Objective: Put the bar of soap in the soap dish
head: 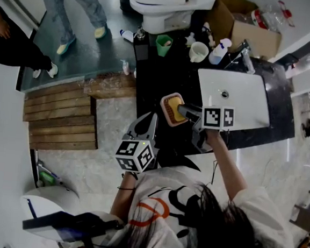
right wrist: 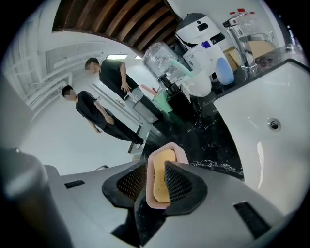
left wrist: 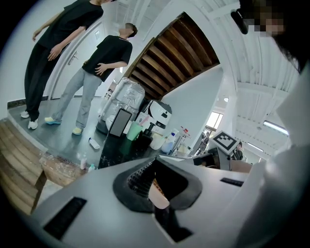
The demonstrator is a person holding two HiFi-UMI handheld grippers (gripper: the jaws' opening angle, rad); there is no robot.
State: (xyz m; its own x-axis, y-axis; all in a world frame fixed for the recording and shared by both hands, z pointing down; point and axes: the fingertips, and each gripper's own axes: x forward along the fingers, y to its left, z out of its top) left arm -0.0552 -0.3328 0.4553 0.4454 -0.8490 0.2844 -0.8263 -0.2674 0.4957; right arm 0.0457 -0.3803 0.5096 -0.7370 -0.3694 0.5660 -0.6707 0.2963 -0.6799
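The pink soap dish point(head: 164, 101) hangs over the black counter point(head: 153, 77), left of the white basin, with the yellow bar of soap point(head: 173, 110) lying inside it. My right gripper point(head: 182, 111) reaches it from the right. In the right gripper view the dish point(right wrist: 182, 153) sits deep between the jaws. One pad lies against its left wall and the other pad crosses over the soap point(right wrist: 162, 170), so my right gripper point(right wrist: 155, 164) is shut on the dish. My left gripper point(head: 147, 117) hovers low by the person's body, away from the dish. Its tips meet, so the left gripper point(left wrist: 155, 162) is shut.
A white basin point(head: 237, 109) with a faucet point(head: 244, 55) fills the counter's right half. A green cup point(head: 163, 45), a white mug point(head: 198, 51) and a spray bottle point(head: 218, 51) stand along the back. A toilet point(head: 160, 2), a cardboard box point(head: 244, 28), wooden slats point(head: 64, 118) and two standing people are beyond.
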